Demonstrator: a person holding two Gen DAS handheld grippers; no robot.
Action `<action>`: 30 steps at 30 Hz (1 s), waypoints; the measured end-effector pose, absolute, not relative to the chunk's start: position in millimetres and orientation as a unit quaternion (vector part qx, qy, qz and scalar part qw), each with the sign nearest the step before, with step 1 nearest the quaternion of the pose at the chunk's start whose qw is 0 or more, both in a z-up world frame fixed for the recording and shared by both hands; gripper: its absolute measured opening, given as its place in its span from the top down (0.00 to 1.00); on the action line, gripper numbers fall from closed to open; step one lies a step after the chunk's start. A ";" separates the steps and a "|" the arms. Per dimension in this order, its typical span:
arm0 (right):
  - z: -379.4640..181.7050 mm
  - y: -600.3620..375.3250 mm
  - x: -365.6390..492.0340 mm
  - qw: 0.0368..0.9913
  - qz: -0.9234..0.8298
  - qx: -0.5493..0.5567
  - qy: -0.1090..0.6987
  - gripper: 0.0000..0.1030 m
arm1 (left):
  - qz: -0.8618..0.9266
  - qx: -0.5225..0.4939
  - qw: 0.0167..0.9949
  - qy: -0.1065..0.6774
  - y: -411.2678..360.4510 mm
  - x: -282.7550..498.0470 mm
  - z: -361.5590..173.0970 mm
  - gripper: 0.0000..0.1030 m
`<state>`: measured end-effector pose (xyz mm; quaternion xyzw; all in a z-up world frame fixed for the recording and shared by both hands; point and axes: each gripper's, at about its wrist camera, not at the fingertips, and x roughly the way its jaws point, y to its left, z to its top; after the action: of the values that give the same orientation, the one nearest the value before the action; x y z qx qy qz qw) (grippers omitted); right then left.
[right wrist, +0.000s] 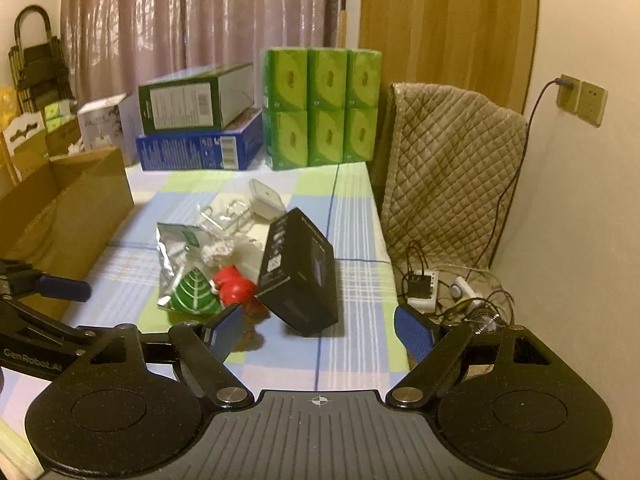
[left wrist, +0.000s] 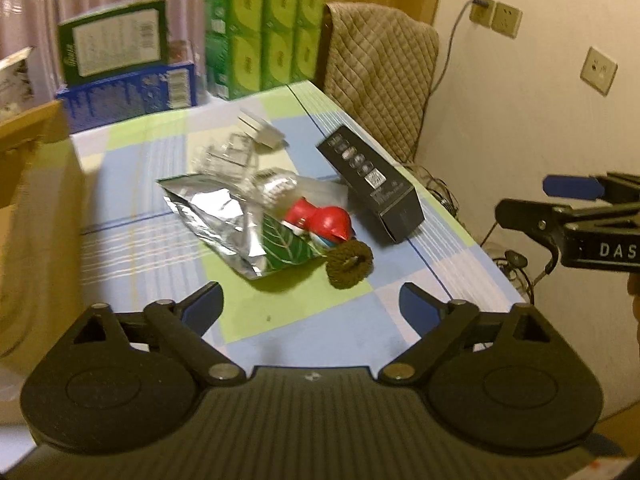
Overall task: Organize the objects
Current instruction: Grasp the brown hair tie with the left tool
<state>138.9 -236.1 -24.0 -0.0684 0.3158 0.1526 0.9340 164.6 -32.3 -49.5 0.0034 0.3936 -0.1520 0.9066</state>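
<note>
A small heap lies mid-table: a silver foil pouch with a green leaf print (left wrist: 236, 232) (right wrist: 182, 276), a red toy figure (left wrist: 324, 220) (right wrist: 234, 288), a dark olive hair scrunchie (left wrist: 350, 266), clear plastic packaging (left wrist: 228, 160) (right wrist: 224, 216), a white container (left wrist: 260, 130) (right wrist: 264, 200) and a black carton (left wrist: 372, 190) (right wrist: 300, 276). My left gripper (left wrist: 312, 306) is open, short of the pouch and scrunchie. My right gripper (right wrist: 320, 330) is open, just in front of the black carton. Each gripper also shows at the edge of the other's view.
Green tissue packs (right wrist: 324, 108), a green box on a blue box (right wrist: 196, 120) stand at the table's far end. An open cardboard box (right wrist: 60, 208) is left of the checked tablecloth (right wrist: 352, 216). A quilt-covered chair (right wrist: 448, 168) and cables on the floor (right wrist: 448, 292) are right.
</note>
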 end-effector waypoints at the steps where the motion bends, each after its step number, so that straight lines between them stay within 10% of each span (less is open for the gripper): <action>1: -28.6 -235.6 143.8 0.932 0.156 -0.073 0.318 0.23 | -0.157 0.004 0.906 0.393 -34.2 168.6 -53.4 0.19; 23: -79.1 -225.2 203.3 0.914 0.182 -0.099 0.348 0.23 | -0.226 0.010 0.872 0.434 -68.0 244.8 -121.5 0.89; 30: -85.2 -212.9 210.4 0.910 0.200 -0.104 0.347 0.23 | -0.173 -0.011 0.883 0.437 -39.8 223.1 -107.2 0.90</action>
<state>210.4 -212.9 -85.2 -0.1037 0.3465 0.2004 0.9105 223.1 -39.8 -107.2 -0.0111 0.4368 -0.1729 0.8827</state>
